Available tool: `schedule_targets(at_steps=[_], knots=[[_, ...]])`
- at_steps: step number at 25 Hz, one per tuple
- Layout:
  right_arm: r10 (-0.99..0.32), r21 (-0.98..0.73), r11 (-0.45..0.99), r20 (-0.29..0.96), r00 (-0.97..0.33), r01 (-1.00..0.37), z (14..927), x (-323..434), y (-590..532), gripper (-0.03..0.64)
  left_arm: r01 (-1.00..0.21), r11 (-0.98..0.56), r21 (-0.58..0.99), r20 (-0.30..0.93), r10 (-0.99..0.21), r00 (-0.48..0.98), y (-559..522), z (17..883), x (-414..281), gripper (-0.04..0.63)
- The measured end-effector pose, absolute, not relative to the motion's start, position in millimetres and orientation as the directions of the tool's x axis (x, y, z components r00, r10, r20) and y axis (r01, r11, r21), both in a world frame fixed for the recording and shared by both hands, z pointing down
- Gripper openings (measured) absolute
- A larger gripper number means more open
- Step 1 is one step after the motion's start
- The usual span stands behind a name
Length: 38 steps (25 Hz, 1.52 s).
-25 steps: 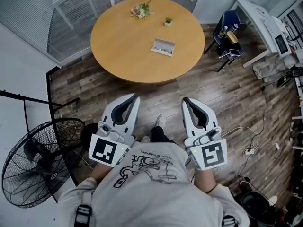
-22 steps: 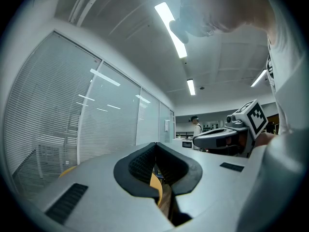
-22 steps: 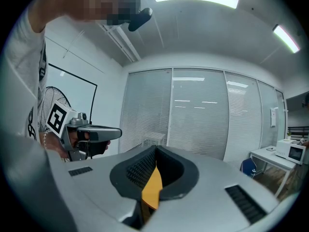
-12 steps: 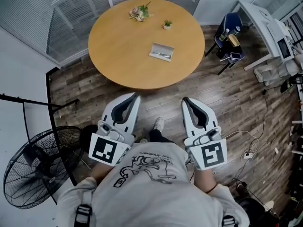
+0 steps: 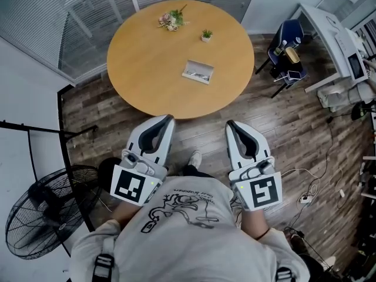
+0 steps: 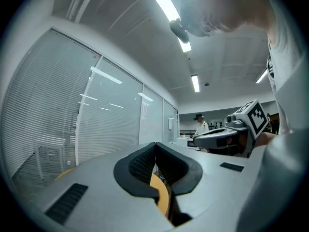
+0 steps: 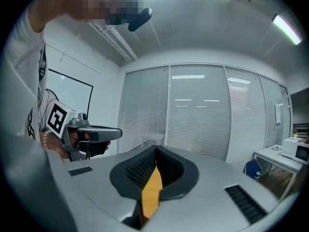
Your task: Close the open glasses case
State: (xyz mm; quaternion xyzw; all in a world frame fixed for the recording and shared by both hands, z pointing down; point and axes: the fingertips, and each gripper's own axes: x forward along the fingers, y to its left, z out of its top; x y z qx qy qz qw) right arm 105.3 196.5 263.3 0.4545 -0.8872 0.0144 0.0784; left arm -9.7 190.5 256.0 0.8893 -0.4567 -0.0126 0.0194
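Note:
The open glasses case (image 5: 198, 71) lies near the middle of the round wooden table (image 5: 147, 69), seen only in the head view. Both grippers hang over the floor short of the table's near edge, well away from the case. My left gripper (image 5: 166, 120) is shut with nothing in it; its tips meet in the left gripper view (image 6: 155, 145). My right gripper (image 5: 230, 124) is shut and empty too, tips together in the right gripper view (image 7: 156, 149). A sliver of tabletop shows below each pair of pads.
A small bunch of flowers (image 5: 169, 19) and a tiny potted plant (image 5: 206, 35) stand on the table's far side. A floor fan (image 5: 44, 211) is at the left, a blue chair (image 5: 287, 54) and white desk (image 5: 329, 28) at the right. Cables (image 5: 305, 187) trail on the wooden floor.
The table and case have shifted lower in the head view, closer to the grippers. Both grippers keep their place in the view and stay shut.

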Motion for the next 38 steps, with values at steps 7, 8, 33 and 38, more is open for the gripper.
schedule_targets(at_steps=[7,8,33,38], knots=[[-0.797,0.041,0.590,0.185,-0.574,-0.806,271.2,130.7,167.7,0.009,-0.817,-0.575,0.045,0.002,-0.818,0.575,161.2,256.8,13.1,0.021],[-0.795,0.038,0.593,0.187,-0.577,-0.805,271.1,133.3,163.3,0.009,-0.818,-0.573,0.044,0.004,-0.819,0.574,156.8,256.4,15.7,0.021],[-0.794,0.033,0.600,0.146,-0.590,-0.799,275.7,180.9,116.1,0.009,-0.823,-0.566,0.045,0.026,-0.823,0.567,114.5,269.3,65.0,0.021],[-0.792,0.032,0.602,0.147,-0.592,-0.798,274.7,175.5,109.9,0.009,-0.826,-0.562,0.047,0.026,-0.826,0.563,108.1,269.0,59.5,0.021]])
